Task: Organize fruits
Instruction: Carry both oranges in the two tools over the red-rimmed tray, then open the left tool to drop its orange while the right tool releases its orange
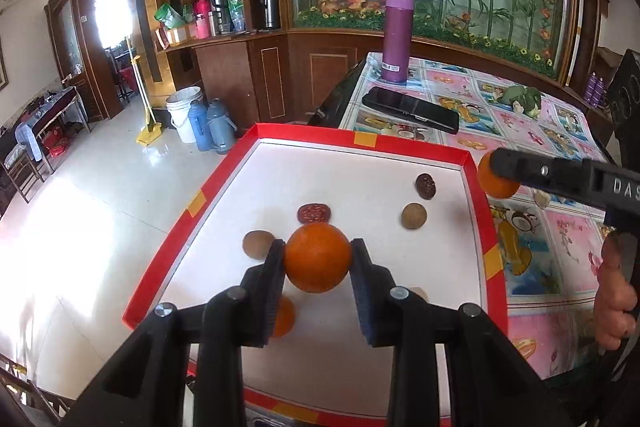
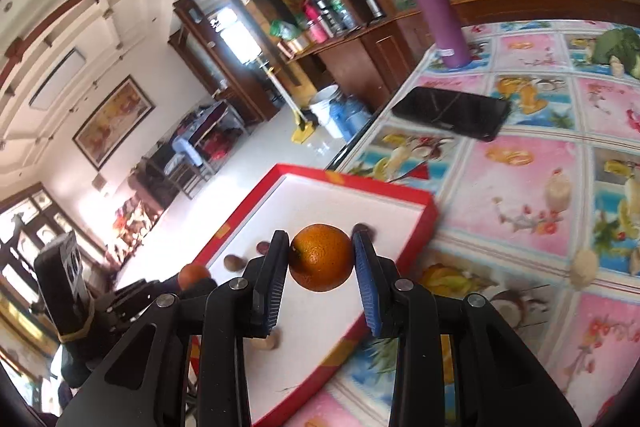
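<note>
A red-rimmed white tray [image 1: 360, 139] lies at the table's left edge. My left gripper [image 1: 318, 259] is shut on an orange [image 1: 318, 257] and holds it above the tray. In the tray lie a second orange [image 1: 285, 317], two brown round fruits [image 1: 258, 243] [image 1: 414, 215] and two dark red dates [image 1: 314, 213] [image 1: 425, 185]. My right gripper [image 2: 321, 259] is shut on another orange [image 2: 322, 257] above the tray's right side [image 2: 430, 217]. It also shows in the left wrist view [image 1: 498, 181] at the tray's right rim.
The table has a fruit-patterned cloth [image 2: 520, 179]. On it are a black phone [image 1: 410, 109], a purple flask [image 1: 396, 35], a green vegetable [image 1: 522, 99] and small pale pieces [image 2: 584, 267]. The floor drops off left of the tray.
</note>
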Demonstrator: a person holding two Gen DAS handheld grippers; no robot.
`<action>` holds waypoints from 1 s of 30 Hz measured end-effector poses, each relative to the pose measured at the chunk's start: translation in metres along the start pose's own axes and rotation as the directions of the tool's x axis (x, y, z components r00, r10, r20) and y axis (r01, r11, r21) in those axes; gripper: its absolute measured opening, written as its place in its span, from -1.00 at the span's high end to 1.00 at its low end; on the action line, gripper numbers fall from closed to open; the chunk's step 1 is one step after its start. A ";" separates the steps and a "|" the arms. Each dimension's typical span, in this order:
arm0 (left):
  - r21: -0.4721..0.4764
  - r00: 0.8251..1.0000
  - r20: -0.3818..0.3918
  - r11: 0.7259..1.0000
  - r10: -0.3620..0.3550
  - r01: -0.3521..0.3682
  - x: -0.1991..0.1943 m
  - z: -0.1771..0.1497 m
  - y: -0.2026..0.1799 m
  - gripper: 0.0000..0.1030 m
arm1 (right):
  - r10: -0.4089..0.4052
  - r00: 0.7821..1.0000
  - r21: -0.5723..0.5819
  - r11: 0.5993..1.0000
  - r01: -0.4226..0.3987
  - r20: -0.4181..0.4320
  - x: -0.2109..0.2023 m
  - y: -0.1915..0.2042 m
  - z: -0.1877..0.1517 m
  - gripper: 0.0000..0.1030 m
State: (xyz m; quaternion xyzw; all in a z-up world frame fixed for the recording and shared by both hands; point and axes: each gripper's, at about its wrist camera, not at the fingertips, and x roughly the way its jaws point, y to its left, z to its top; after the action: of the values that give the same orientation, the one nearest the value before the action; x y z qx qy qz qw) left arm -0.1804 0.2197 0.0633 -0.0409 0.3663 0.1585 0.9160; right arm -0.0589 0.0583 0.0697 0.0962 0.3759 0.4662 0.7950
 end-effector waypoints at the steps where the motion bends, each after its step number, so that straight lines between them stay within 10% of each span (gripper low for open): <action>1: -0.009 1.000 -0.001 1.000 0.009 -0.009 0.000 -0.001 0.006 0.33 | 0.001 1.000 -0.011 1.000 -0.001 -0.013 0.007 0.007 -0.003 0.39; 11: -0.108 0.992 0.002 0.986 0.129 -0.128 0.002 -0.006 0.060 0.33 | 0.002 0.992 -0.081 0.997 -0.012 -0.130 0.064 0.052 -0.019 0.39; 30: -0.151 0.988 -0.129 0.983 0.080 -0.099 0.037 -0.023 0.070 0.32 | -0.099 0.979 -0.194 0.979 0.065 -0.175 0.075 0.053 -0.034 0.36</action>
State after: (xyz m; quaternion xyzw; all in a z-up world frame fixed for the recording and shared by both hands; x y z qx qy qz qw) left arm -0.1931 0.2909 0.0240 -0.1060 0.4095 0.2253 0.8777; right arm -0.0967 0.1416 0.0343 -0.0381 0.4061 0.4730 0.7810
